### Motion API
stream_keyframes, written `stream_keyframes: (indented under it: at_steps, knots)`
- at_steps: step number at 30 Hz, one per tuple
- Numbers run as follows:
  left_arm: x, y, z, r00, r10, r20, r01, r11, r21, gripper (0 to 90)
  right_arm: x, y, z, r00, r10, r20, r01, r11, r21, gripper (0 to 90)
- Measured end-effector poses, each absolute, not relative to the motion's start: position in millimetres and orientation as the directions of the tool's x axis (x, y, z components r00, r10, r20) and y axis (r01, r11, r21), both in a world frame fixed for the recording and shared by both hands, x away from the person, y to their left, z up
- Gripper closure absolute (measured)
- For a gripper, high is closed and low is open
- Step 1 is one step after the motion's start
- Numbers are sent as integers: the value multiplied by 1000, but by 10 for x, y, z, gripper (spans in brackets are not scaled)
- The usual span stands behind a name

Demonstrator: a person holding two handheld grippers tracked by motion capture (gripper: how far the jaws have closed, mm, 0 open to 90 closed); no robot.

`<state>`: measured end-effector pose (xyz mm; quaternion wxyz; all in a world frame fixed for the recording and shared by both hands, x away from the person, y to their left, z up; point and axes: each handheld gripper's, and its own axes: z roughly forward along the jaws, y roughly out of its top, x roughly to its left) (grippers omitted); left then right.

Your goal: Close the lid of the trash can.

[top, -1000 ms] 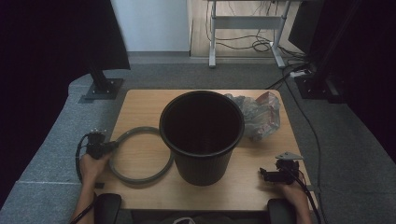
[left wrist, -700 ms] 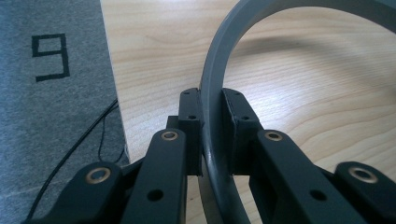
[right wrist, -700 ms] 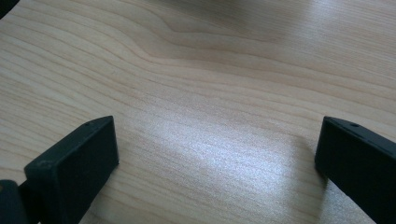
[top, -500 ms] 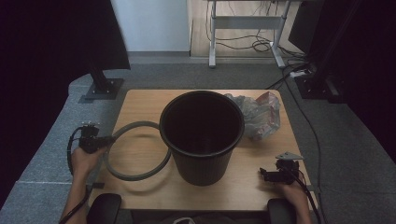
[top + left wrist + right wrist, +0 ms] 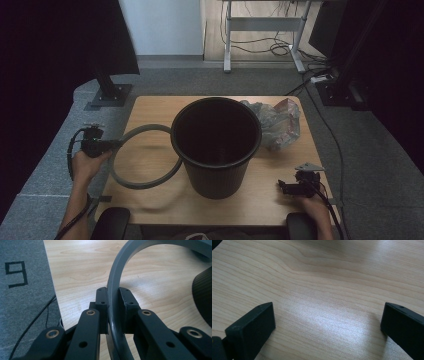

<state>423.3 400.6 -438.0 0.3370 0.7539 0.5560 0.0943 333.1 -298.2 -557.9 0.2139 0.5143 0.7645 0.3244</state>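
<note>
A black ribbed bin (image 5: 216, 145) stands upright in the middle of the wooden table (image 5: 150, 107). A grey plastic ring (image 5: 145, 182) hangs tilted to the left of the bin, lifted off the table. My left gripper (image 5: 116, 144) is shut on the ring's left edge; in the left gripper view the jaws clamp the grey ring (image 5: 117, 282) from both sides, left gripper (image 5: 113, 298). My right gripper (image 5: 283, 187) rests at the table's front right, open, with bare wood between its jaws in the right gripper view (image 5: 328, 317).
A crumpled clear plastic bag (image 5: 277, 122) lies behind and right of the bin. Grey carpet (image 5: 50, 175) surrounds the table, with a "9" mark (image 5: 16, 273) on the floor. Desk legs and cables (image 5: 260, 47) stand at the back.
My left gripper has risen with the grey ring, lifting it off the table beside the bin. The right gripper has stayed where it was.
</note>
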Motion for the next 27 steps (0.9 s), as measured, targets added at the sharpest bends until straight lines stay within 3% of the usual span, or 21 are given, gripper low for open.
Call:
stream_keyframes:
  at_steps: [27]
  knots:
    - [4232,4120,-3807,382,887,-259,758,-141,637,793,3331,-2982,-5579,-379,925,7,648,260,716,0]
